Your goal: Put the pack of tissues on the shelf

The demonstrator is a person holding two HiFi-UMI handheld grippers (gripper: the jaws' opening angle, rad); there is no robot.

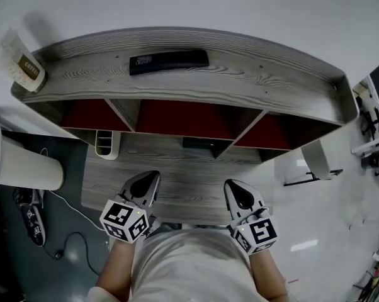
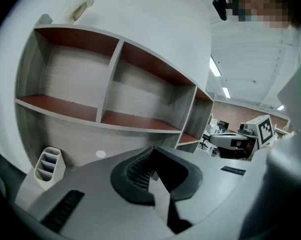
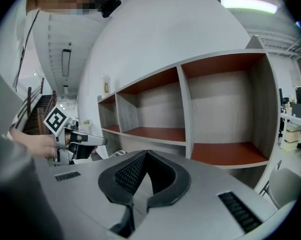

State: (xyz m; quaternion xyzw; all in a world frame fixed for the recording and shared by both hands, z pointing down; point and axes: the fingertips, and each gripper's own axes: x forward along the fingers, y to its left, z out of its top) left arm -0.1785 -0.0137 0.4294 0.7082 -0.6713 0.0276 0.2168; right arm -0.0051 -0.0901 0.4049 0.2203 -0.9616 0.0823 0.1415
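Left tongs [image 1: 153,178] and right tongs [image 1: 231,186], both closed empty, hang well apart from the pack of tissues [image 1: 169,61].

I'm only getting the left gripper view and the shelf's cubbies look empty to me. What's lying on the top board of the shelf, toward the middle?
Observer: The head view shows a dark flat pack lying along the middle of the top board.
Operator: Is the right hand-held gripper open or shut?
Observer: Its own view shows the right hand-held gripper shut, with nothing between the jaws.
Operator: Anything on the desk that I'm missing?
Observer: In the head view a small dark thing sits at the back of the desk, under the middle cubby. I can't tell what it is.
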